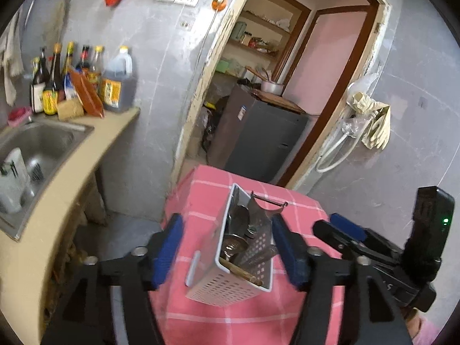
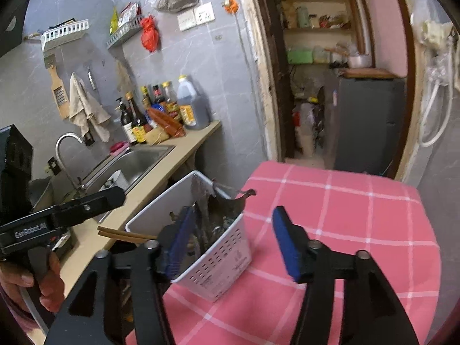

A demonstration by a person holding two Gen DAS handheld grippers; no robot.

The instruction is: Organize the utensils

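Observation:
A white perforated utensil holder [image 1: 230,283] stands on the pink checked tablecloth [image 1: 201,325]. It holds several metal utensils, a flat grater [image 1: 257,238] and wooden chopsticks [image 1: 241,271]. My left gripper [image 1: 227,256] is open, its blue pads on either side of the holder without touching it. In the right wrist view the holder [image 2: 218,261] sits at the table's left edge with the chopsticks [image 2: 120,234] sticking out left. My right gripper [image 2: 233,244] is open and empty; its left pad is beside or over the holder's rim, I cannot tell which.
A steel sink [image 2: 135,161] with a tap [image 2: 64,149] sits in the beige counter [image 2: 184,155] to the left, with sauce bottles [image 2: 161,109] at its back. A doorway behind the table shows a grey cabinet [image 2: 368,120]. The pink tablecloth [image 2: 345,230] spreads right.

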